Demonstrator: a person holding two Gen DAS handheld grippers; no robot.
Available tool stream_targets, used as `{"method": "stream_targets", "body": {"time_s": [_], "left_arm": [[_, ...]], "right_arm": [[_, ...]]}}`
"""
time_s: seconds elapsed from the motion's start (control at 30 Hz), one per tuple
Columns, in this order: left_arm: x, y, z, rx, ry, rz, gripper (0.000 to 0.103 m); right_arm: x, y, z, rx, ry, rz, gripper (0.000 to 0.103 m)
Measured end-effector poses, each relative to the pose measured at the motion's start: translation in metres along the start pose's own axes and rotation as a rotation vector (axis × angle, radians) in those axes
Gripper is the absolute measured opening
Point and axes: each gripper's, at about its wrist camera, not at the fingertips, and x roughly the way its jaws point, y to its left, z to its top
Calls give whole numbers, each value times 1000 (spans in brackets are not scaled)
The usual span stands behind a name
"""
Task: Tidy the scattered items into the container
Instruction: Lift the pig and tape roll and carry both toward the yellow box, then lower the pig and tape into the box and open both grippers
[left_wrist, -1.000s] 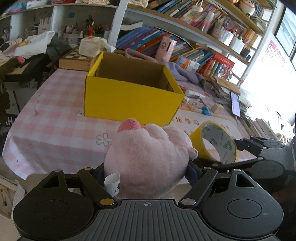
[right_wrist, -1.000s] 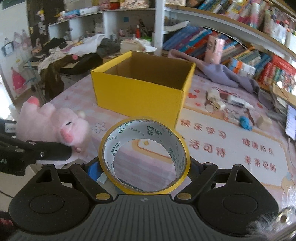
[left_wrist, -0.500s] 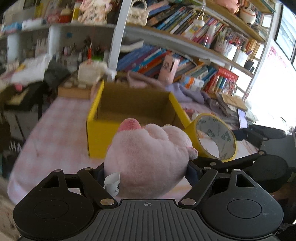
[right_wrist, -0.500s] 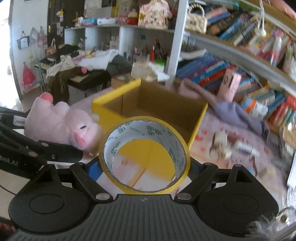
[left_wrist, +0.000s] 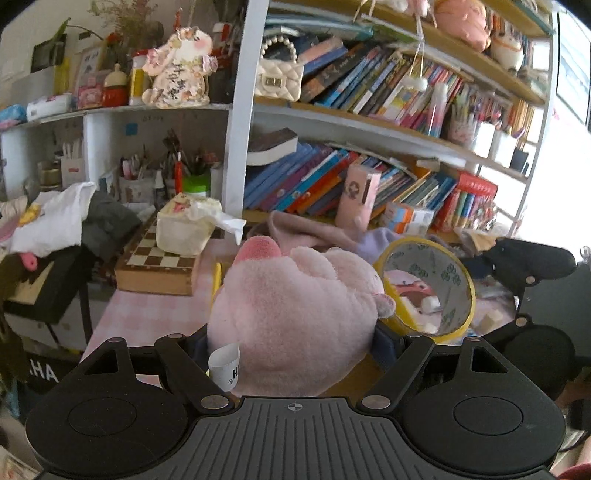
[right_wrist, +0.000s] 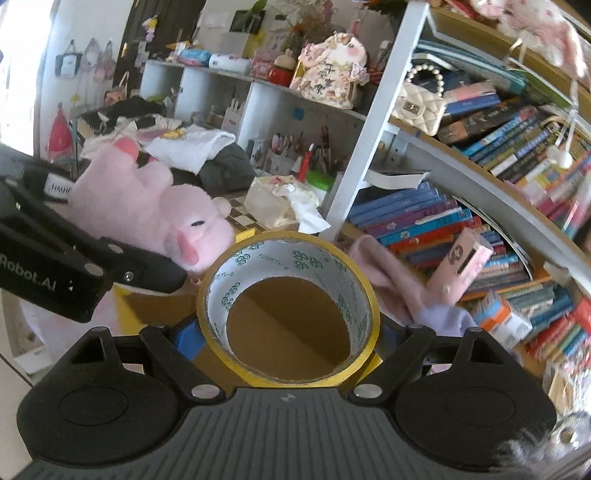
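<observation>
My left gripper (left_wrist: 295, 332) is shut on a pink plush pig (left_wrist: 295, 306), which fills the middle of the left wrist view and also shows at the left of the right wrist view (right_wrist: 147, 206). My right gripper (right_wrist: 288, 332) is shut on a yellow tape roll (right_wrist: 360, 295), which also shows in the left wrist view (left_wrist: 465, 291) just right of the pig. Both are held over the open yellow cardboard box, whose brown inside (right_wrist: 288, 325) shows through the roll and whose yellow edge (left_wrist: 216, 277) peeks out beside the pig.
A wooden chessboard box (left_wrist: 159, 266) with a tissue box (left_wrist: 184, 225) on it stands behind on the pink checked table (left_wrist: 147, 314). Bookshelves (left_wrist: 369, 177) and a lilac cloth (right_wrist: 406, 291) lie beyond. Small items lie on the table at right (left_wrist: 491, 317).
Both grippers have risen and moved forward with their loads, from in front of the yellow box to over its opening. The views now tilt up toward the shelves.
</observation>
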Motion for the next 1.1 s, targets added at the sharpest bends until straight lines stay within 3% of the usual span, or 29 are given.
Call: {"method": "stream_targets", "body": {"time_s": [0.2,0.43,0.6,0.77,0.9,1.1], "left_arm": [[52,9,10,115,108,31,82],[118,8,26,356,292,34,83],[152,0,20,478,388,21,83],[177,-17,2,702,470,22,84],[189,-13,-3,697,529,-19,84],[190,-11,-1,637,544,-36,91]], "right_arm": [[58,-16,2,-59,82,37,87],[126,-25,2,-230,224,84,87],[162,-29,-3,-340,335,141,87],[184,-14,-19,-502,402,176,87],[191,1,-33,-649,433,227,87],[196,-1,-32,-640,446,261,87]]}}
